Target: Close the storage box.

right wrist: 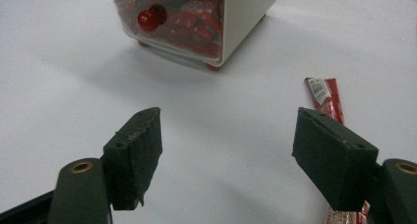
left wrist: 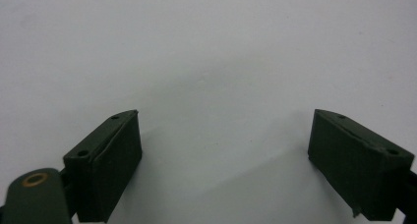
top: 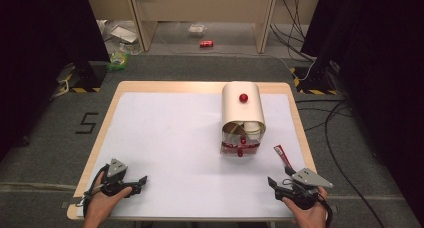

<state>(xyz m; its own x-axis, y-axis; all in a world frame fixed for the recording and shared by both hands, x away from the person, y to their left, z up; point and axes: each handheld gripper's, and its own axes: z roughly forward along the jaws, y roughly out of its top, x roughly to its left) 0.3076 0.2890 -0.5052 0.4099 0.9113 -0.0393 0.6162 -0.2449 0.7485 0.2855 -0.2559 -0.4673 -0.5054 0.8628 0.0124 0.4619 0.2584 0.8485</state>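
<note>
Red sachet (right wrist: 325, 97) on table beside right gripper (right wrist: 226, 150), fingers open, empty

The surface (top: 165, 138) has a matt white sheet on top, smooth, with a pale wood edge showing round it. The dispenser (top: 243, 108) looks like smooth cream plastic with a clear front and glossy red knobs. The sachet (right wrist: 325, 94) is shiny red foil. The right tool (right wrist: 226, 150) has matt black pads (right wrist: 140, 150), a bit rough at the edges.
</note>
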